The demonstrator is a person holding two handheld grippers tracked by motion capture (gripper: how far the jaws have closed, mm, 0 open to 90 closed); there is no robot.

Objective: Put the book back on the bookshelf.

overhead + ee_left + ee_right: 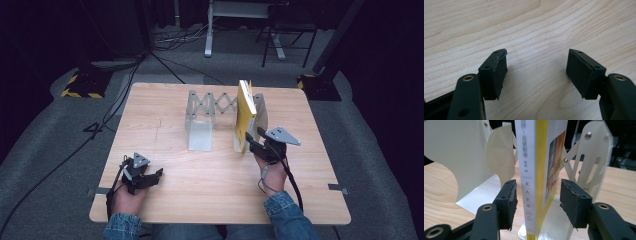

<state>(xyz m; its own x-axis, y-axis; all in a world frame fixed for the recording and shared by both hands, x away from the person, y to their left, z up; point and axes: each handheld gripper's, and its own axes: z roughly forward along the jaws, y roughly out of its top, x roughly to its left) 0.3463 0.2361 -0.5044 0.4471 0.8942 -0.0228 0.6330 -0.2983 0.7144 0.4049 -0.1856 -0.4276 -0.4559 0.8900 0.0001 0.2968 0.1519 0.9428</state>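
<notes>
Near edge of the table (200,200): my left hand-held gripper (150,178) rests low over bare wood, jaws wide apart and empty. It plays no part, so I see little risk there.

Farther in, my right hand-held gripper (537,195) straddles the book (536,170), which stands upright on its bottom edge in the right-hand bay of the rack (210,107). The jaws are partly open; a gap shows on each side between pad and book, so nothing is gripped. The book stands on its own, spine towards me.

Hazards, as I judge them: the book is tall and thin, and any sideways brush from a pad (574,202) as I back out could tip it against the divider (594,157) or out of the bay. The rack is an expanding lattice, light in appearance; a knock may slide it or shift its spacing. The trailing cable (292,185) could also snag the table's edge.
</notes>
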